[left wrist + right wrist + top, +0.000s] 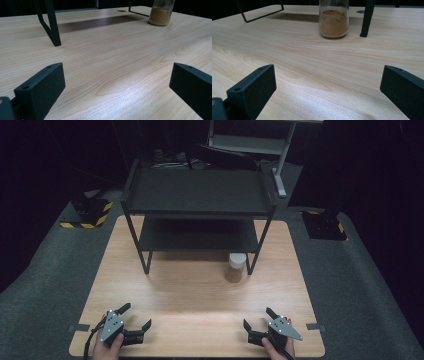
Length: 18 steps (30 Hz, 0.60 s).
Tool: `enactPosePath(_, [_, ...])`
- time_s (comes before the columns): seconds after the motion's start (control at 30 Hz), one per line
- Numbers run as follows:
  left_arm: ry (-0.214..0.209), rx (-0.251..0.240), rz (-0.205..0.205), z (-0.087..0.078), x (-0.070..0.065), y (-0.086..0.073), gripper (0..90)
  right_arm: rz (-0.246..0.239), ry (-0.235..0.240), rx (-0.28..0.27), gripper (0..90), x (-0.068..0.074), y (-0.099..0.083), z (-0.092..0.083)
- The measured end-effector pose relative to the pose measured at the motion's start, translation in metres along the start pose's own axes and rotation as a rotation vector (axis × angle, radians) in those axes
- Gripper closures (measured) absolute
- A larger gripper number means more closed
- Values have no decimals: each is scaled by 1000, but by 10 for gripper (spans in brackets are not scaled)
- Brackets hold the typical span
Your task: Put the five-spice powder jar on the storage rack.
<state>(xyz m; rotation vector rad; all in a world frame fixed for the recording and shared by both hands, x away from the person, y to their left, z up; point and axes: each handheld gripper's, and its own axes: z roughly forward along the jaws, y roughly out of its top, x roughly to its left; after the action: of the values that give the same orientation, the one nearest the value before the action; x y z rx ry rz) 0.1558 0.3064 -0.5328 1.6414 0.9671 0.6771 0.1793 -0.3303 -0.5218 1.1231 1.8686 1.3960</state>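
Note:
A clear jar of brown powder (235, 267) with a pale lid stands upright on the wooden table (200, 295), just left of the front right leg of a black two-tier rack (199, 210). The left gripper view shows the jar (160, 13) far off at upper right; the right gripper view has this jar (333, 20) straight ahead. My left gripper (136, 316) rests open near the table's front left edge, held by a hand. Near the front right edge my right gripper (258, 317) is open too. Nothing lies between either pair of jaws.
The rack's black legs (51, 23) (367, 18) stand on the table's far half, both shelves bare. A dark carpeted floor surrounds the table, with yellow-and-black striped bases (89, 212) at the left and right. A grey desk frame (270, 145) stands behind.

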Motion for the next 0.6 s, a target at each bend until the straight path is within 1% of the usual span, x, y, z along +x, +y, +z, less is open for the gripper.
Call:
enactPosePath(0.13, [-5,1,-2,0,1,0,5,14,1,0,0,-1,0,0])
enactPosePath(0.33, [-3,1,-3,1,1,0,5,13,5,10,1,-2,4,1])
enactPosePath(0.37, [-3,0,-3,1,1,0,5,16,6,13,0,-3,8,1])
enactPosePath(0.4, [-7,-2,-2,1,2,0,5,26,10,-1,1,-4,12,0])
enactPosePath(0.43, [-8,-1,-3,1,2,0,6,23,7,-5,0,-3,16,0])
enactPosePath(0.47, [-8,-1,-3,1,2,0,5,23,7,-5,0,-3,16,0])
enactPosePath(0.5, [-9,0,-6,1,2,0,5,19,5,-31,0,-2,25,-1])
enactPosePath(0.53, [-10,-1,-7,1,2,0,5,24,4,-43,0,-1,28,-1])
enactPosePath(0.57, [-10,-1,-7,1,2,0,5,24,4,-43,0,-1,28,-1])
enactPosePath(0.6, [-11,-2,-6,1,2,0,5,10,9,-69,0,0,41,-2])
